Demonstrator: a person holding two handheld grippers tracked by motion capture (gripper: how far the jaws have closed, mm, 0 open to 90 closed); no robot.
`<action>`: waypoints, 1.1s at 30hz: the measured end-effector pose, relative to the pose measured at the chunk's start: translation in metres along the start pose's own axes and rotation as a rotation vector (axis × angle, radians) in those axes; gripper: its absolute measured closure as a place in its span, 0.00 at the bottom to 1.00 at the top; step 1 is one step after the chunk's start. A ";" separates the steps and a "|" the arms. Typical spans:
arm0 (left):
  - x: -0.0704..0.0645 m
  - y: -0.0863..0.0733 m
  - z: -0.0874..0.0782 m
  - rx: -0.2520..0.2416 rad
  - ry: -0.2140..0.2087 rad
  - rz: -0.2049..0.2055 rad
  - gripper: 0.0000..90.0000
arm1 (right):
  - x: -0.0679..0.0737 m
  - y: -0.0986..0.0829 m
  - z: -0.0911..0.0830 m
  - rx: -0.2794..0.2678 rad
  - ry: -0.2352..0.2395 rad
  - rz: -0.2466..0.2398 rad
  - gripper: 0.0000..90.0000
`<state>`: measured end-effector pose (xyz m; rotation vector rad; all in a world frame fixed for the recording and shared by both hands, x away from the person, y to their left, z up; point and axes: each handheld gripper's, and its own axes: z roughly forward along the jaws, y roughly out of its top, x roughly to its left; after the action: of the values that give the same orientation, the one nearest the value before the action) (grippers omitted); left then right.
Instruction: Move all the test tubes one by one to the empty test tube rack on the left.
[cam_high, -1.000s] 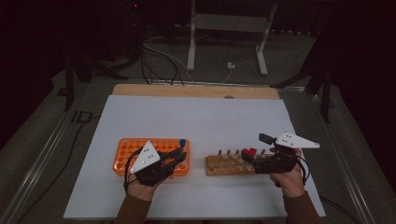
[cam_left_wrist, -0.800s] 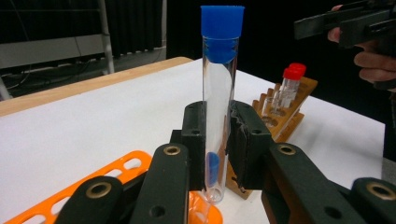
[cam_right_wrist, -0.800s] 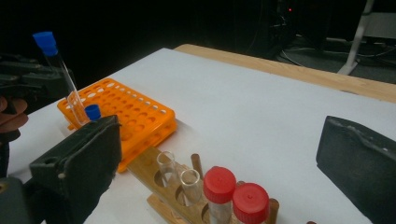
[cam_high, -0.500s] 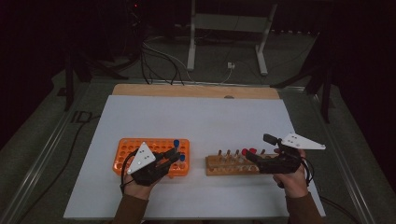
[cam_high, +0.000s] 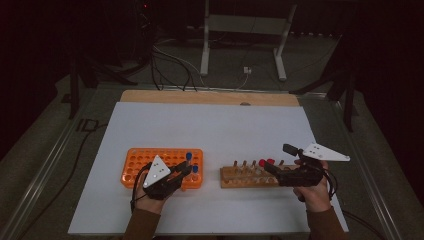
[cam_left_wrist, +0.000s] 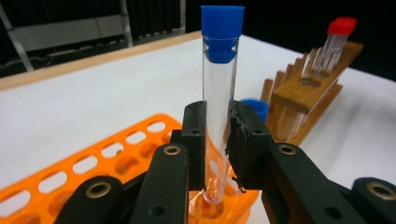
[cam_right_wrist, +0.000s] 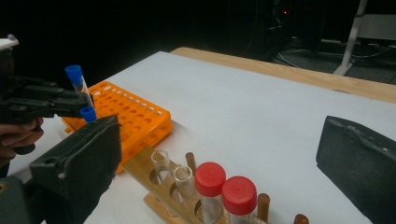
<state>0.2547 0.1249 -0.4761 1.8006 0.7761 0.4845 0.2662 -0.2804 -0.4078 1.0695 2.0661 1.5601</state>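
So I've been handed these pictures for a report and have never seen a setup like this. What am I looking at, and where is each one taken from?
A person sits at a white-covered table, holding hand-operated tongs in each hand. There is no robot arm. One picture looks down from above the person's side; the other two come from small cameras riding on each set of tongs, looking along their black jaws.

On the table are an orange plastic tube rack and a wooden tube rack that holds two red-capped tubes and two open glass tubes.

The left tongs are shut on a clear tube with a blue cap, its bottom end at a hole of the orange rack, beside another blue-capped tube. The right tongs are open, holding nothing, close to the red-capped tubes.
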 end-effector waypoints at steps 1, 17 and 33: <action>0.000 -0.002 0.001 0.008 0.000 -0.003 0.87 | 0.000 0.000 0.000 0.000 0.000 0.000 0.00; 0.002 -0.015 0.008 0.149 -0.013 0.005 0.87 | -0.003 -0.004 -0.004 0.013 -0.020 -0.015 0.00; -0.004 -0.018 0.008 0.213 0.004 0.045 0.87 | -0.005 -0.007 -0.004 0.041 -0.052 -0.045 0.00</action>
<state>0.2523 0.1209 -0.4954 2.0182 0.8165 0.4479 0.2647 -0.2874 -0.4134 1.0585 2.0807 1.4590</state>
